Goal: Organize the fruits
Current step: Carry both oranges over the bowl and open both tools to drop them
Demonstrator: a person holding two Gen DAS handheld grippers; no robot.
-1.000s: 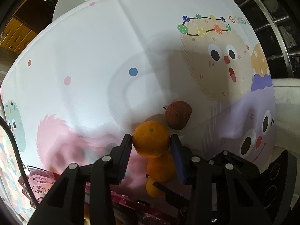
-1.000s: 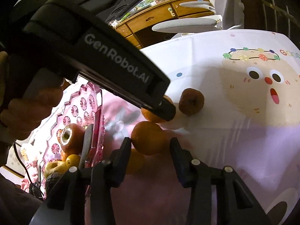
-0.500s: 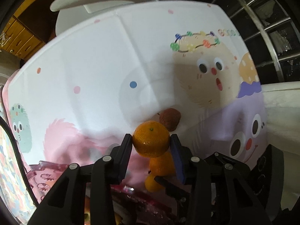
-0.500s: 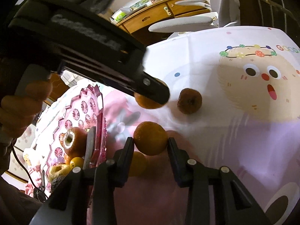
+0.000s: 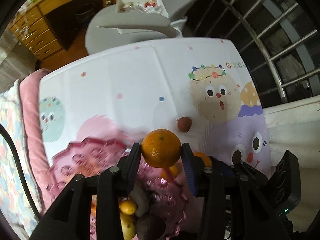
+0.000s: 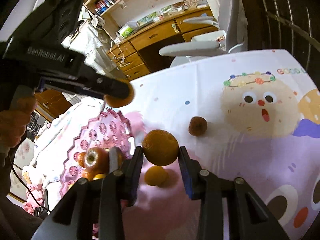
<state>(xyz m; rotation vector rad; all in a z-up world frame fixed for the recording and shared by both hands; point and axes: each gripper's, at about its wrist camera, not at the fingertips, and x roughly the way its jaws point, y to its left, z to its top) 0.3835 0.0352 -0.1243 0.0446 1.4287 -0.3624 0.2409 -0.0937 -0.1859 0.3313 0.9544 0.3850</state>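
Left fingers [image 5: 161, 152] are pinching an orange [image 5: 161, 148] aloft beside the pink tray [image 5: 88, 152], apparently for depositing there. Right fingers [image 6: 160, 153] are pinching a second orange [image 6: 160, 147] above the bench [image 6: 230, 146]; a small orange [image 6: 155, 175] and brown fruit [image 6: 197, 126] are lying loose.

"GenRobot.AI" on left tool [image 6: 120, 94] housing, "GOOD" on tablecloth [image 6: 289, 71]
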